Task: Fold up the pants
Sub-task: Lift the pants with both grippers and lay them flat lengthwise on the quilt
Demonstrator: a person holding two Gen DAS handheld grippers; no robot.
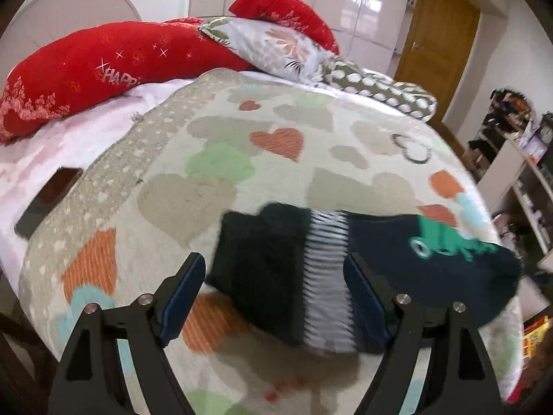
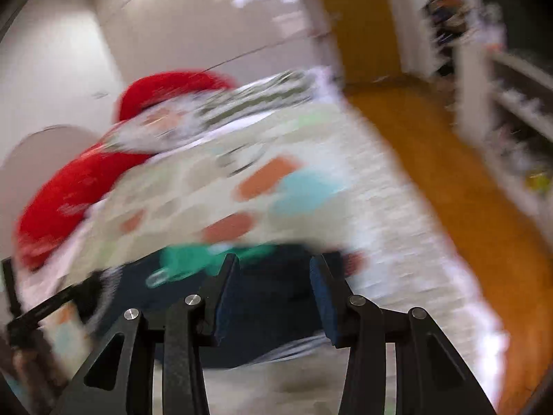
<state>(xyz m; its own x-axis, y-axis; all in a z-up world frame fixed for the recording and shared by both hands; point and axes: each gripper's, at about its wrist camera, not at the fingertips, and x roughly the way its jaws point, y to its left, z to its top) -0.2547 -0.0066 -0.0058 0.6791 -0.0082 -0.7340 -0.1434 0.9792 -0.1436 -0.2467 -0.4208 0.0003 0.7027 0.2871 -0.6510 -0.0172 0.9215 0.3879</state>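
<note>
Both hand-held grippers, left gripper (image 1: 274,269) and right gripper (image 2: 274,269), stand spread above the folded dark-navy pants (image 1: 262,263) with striped waistband; press the fold flat on the heart-patterned quilt (image 1: 224,138).

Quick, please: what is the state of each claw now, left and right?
Left claw: open, holding nothing, above the folded pants.
Right claw: open, holding nothing.

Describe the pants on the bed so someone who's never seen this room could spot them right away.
Find the bed with the heart-patterned quilt. The pants lie on its near end, in a compact bundle just ahead of the left gripper. They're the only dark navy item there, with a black-and-white striped band and a green print.
</note>
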